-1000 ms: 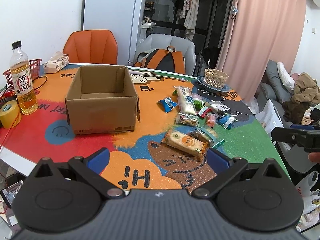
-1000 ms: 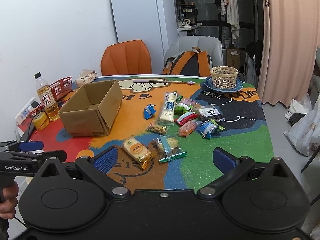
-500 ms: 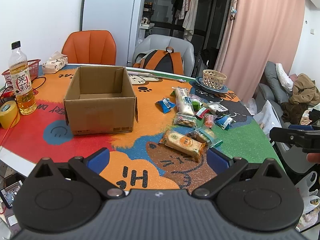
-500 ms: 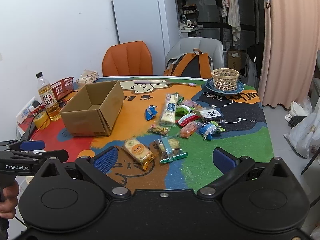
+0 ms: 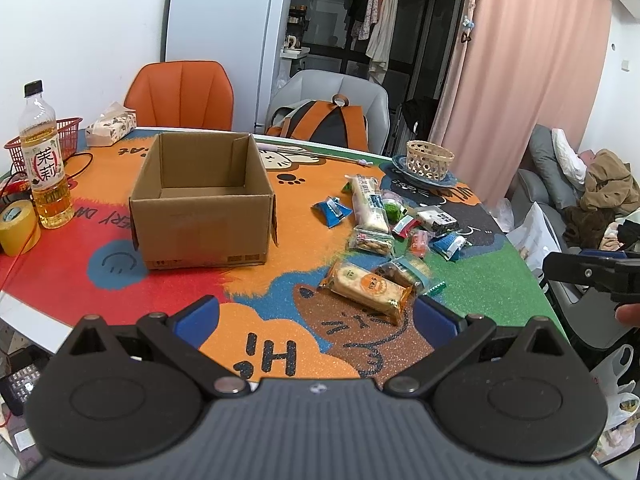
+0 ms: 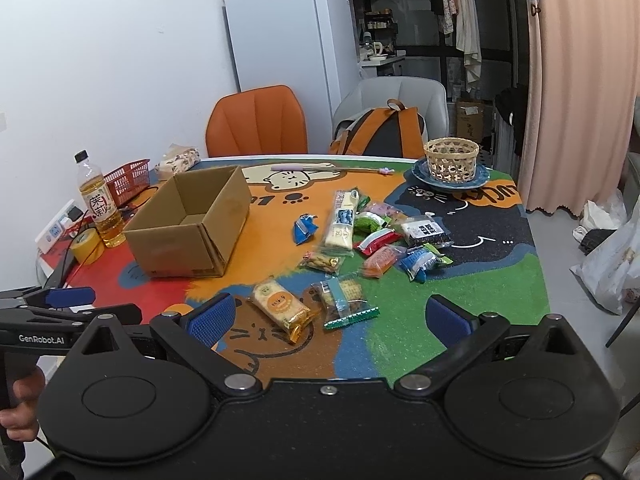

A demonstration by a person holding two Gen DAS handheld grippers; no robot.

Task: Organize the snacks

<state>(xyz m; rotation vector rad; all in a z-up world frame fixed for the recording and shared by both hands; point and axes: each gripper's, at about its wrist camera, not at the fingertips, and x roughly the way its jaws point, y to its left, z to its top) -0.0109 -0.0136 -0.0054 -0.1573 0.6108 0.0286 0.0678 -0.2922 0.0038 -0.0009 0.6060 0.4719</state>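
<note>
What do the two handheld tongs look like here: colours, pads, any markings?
Both are black plastic. The left tongs and right tongs carry blue textured pads on linkage arms joined by silver pivot pins, above two round black housings. The right wrist view shows white "GenRobot.AI" lettering on the left unit's side. No sleeves are visible.

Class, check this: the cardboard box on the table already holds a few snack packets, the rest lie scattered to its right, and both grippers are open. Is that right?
Not quite. The cardboard box is empty: the left wrist view shows its bare floor. The rest holds: the snack packets lie scattered on the table to its right, and the left gripper and right gripper are open.
</note>
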